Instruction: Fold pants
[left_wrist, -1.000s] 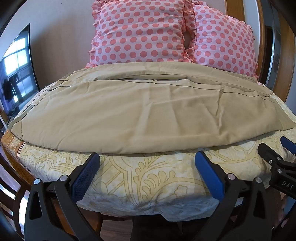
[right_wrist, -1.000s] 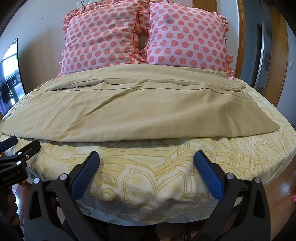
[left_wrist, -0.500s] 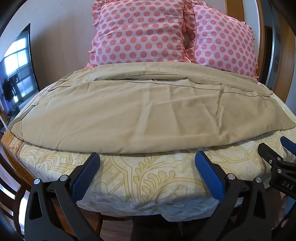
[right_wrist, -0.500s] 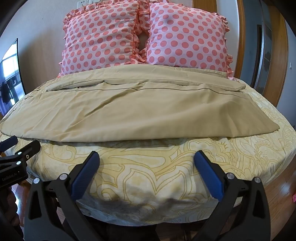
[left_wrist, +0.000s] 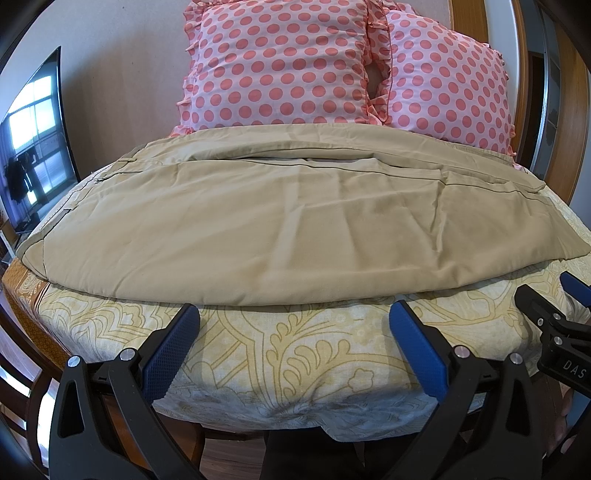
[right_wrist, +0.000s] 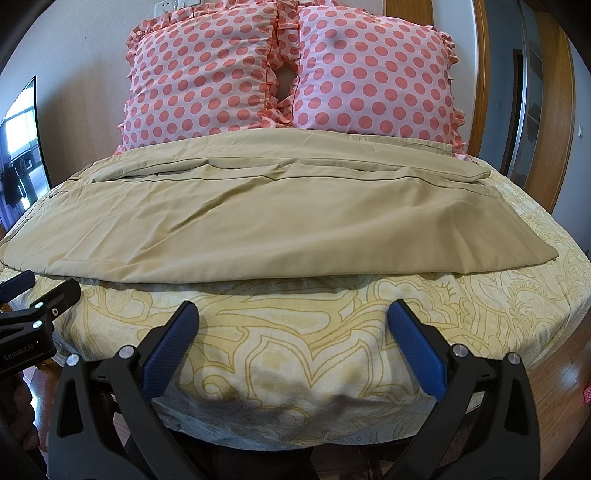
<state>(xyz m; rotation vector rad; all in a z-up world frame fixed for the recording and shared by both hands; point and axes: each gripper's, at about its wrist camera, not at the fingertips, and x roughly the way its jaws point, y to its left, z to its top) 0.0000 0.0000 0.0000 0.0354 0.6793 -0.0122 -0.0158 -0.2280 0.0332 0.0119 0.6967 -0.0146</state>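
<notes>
Tan pants (left_wrist: 280, 229) lie flat across the bed, folded lengthwise, waist at the left and leg hems at the right; they also show in the right wrist view (right_wrist: 258, 229). My left gripper (left_wrist: 293, 317) is open and empty, just short of the pants' near edge, over the bedsheet. My right gripper (right_wrist: 291, 314) is open and empty, also short of the near edge, further to the right. Each gripper shows at the edge of the other's view.
The bed has a yellow patterned sheet (left_wrist: 295, 350). Two pink polka-dot pillows (right_wrist: 288, 70) stand against the wall behind the pants. A dark TV screen (left_wrist: 33, 140) stands at the left. Wooden floor (right_wrist: 561, 376) and a wooden door frame are at the right.
</notes>
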